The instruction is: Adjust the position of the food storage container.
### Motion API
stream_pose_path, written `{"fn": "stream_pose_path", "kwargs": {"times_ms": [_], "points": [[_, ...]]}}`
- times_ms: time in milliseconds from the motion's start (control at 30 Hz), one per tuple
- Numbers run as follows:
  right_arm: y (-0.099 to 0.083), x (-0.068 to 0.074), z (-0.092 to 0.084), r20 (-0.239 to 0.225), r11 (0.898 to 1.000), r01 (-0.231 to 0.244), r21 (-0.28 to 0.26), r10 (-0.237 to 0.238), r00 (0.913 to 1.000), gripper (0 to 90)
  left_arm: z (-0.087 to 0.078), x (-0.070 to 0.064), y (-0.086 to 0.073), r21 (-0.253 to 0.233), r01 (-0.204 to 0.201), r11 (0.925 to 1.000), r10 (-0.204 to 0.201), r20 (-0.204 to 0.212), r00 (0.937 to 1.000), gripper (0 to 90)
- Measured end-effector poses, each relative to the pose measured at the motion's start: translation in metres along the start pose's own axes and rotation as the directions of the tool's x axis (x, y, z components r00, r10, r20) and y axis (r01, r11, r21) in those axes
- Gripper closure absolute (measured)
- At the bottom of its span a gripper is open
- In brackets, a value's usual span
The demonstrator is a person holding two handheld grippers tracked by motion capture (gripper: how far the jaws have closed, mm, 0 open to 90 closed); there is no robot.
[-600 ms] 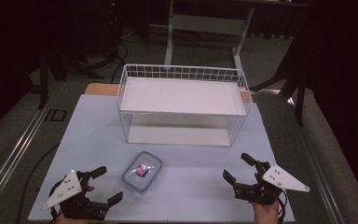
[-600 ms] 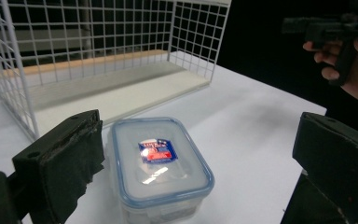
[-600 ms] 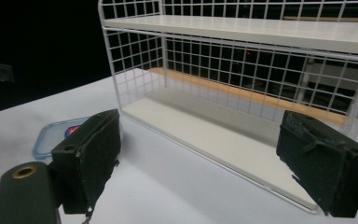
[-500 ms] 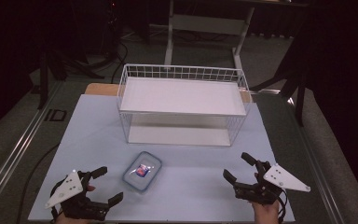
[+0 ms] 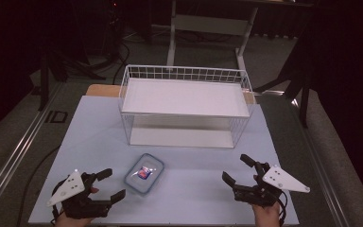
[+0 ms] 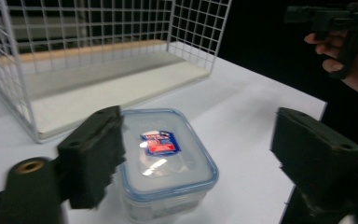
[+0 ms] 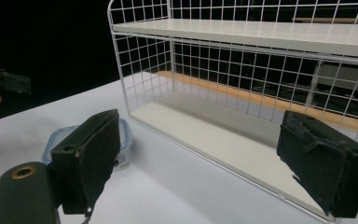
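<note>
From the high view I see my left gripper point(image 5: 109, 185) at the near left corner of the table point(image 5: 75, 123), its two black jaws spread wide apart with nothing between them. My right gripper point(image 5: 238, 170) sits at the near right, jaws likewise spread and empty, with a hand point(image 5: 268, 216) gripping it from below at the table's near edge. Between the two, a little left of centre, a small clear plastic box point(image 5: 144, 173) with a blue-rimmed lid lies flat on the table; a red and blue label shows on its lid. It sits just right of my left gripper, not touching it, and well apart from the right one. Farther back stands a white wire rack point(image 5: 185, 106) with an upper shelf board and a lower board, open toward me; the box lies near its front left corner but clear of it. In the left gripper view the box point(image 6: 165, 161) sits right ahead of the open jaws, closer to the left jaw, with the rack point(image 6: 98, 51) behind it. In the right gripper view the rack point(image 7: 242, 70) stands ahead and the box point(image 7: 121, 140) peeks out behind the left jaw.
</note>
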State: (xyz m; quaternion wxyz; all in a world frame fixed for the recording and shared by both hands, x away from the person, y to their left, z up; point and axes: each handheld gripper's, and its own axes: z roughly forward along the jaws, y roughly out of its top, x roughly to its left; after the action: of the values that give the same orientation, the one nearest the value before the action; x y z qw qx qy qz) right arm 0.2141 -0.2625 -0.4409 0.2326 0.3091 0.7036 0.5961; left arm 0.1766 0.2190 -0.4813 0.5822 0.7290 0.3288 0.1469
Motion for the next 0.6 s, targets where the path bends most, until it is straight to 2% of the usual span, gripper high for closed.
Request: {"fn": "stream_pose_path", "kwargs": {"times_ms": [33,67,133,167,200,233,267,300,333,367,400,433,467,500,533,567,600], "points": [[0.0,0.0,0.001,-0.005,1.0,-0.002,0.0,0.002,1.0,13.5,0.001,0.001,-0.001,0.013,0.002,0.9999,-0.002,0.005,1.0,26.2],[0.0,0.001,0.001,-0.005,1.0,0.0,-0.001,0.0,1.0,13.5,0.003,0.003,-0.002,0.027,-0.004,0.9996,0.004,-0.004,1.0,38.0],[0.0,0.002,0.002,-0.012,1.0,-0.001,-0.002,0.001,0.9999,13.5,0.005,0.006,-0.005,0.059,0.0,0.9982,0.0,-0.005,1.0,50.2],[0.0,0.002,0.003,-0.012,1.0,0.0,0.0,0.0,0.9999,13.5,0.007,0.007,-0.009,0.1,-0.013,0.9948,0.014,-0.01,0.9998,55.9],[0.0,0.003,0.003,-0.014,1.0,0.003,0.0,-0.003,0.9999,13.5,0.007,0.007,-0.011,0.118,-0.023,0.9928,0.024,-0.009,0.9997,62.9],[0.0,0.003,0.003,-0.018,1.0,0.005,-0.004,-0.005,0.9998,13.5,0.008,0.006,-0.013,0.156,-0.041,0.987,0.043,-0.01,0.999,67.9],[0.0,0.003,0.003,-0.018,1.0,0.005,-0.004,-0.005,0.9998,13.5,0.008,0.006,-0.013,0.156,-0.041,0.987,0.043,-0.01,0.999,73.5],[0.0,0.003,0.002,-0.017,1.0,0.008,-0.008,-0.008,0.9998,13.5,0.008,0.005,-0.017,0.17,-0.07,0.9829,0.068,0.022,0.9975,78.8],[0.0,0.003,0.002,-0.018,1.0,0.005,-0.01,-0.005,0.9998,13.5,0.011,0.004,-0.023,0.223,-0.103,0.9695,0.097,0.035,0.9946,82.5],[0.0,0.002,0.002,-0.02,1.0,-0.001,-0.015,0.001,0.9998,13.5,0.014,0.004,-0.025,0.259,-0.107,0.9598,0.101,0.039,0.9941,87.4],[0.001,0.002,0.002,-0.023,1.0,-0.005,-0.017,0.005,0.9997,13.5,0.014,0.004,-0.025,0.259,-0.107,0.9598,0.101,0.039,0.9941,90.0],[0.001,0.002,0.003,-0.024,1.0,-0.006,-0.016,0.006,0.9997,13.5,0.019,0.005,-0.031,0.3,-0.109,0.9476,0.102,0.039,0.9941,90.0],[0.001,0.003,0.003,-0.024,1.0,-0.003,-0.017,0.003,0.9997,13.5,0.019,0.005,-0.031,0.3,-0.109,0.9476,0.102,0.039,0.9941,90.0],[0.001,0.003,0.004,-0.025,1.0,-0.001,-0.018,0.001,0.9997,13.5,0.025,0.006,-0.035,0.328,-0.116,0.9375,0.109,0.041,0.9932,90.0],[0.001,0.003,0.004,-0.025,1.0,-0.001,-0.018,0.001,0.9997,13.5,0.025,0.006,-0.035,0.328,-0.116,0.9375,0.109,0.041,0.9932,90.0],[0.001,0.003,0.004,-0.027,1.0,-0.001,-0.015,0.0,0.9996,13.5,0.028,0.006,-0.036,0.35,-0.109,0.9305,0.1,0.045,0.994,90.0],[0.0,0.004,0.005,-0.028,1.0,0.004,-0.015,-0.005,0.9996,13.5,0.031,0.006,-0.037,0.353,-0.107,0.9295,0.097,0.044,0.9943,90.0]]}}
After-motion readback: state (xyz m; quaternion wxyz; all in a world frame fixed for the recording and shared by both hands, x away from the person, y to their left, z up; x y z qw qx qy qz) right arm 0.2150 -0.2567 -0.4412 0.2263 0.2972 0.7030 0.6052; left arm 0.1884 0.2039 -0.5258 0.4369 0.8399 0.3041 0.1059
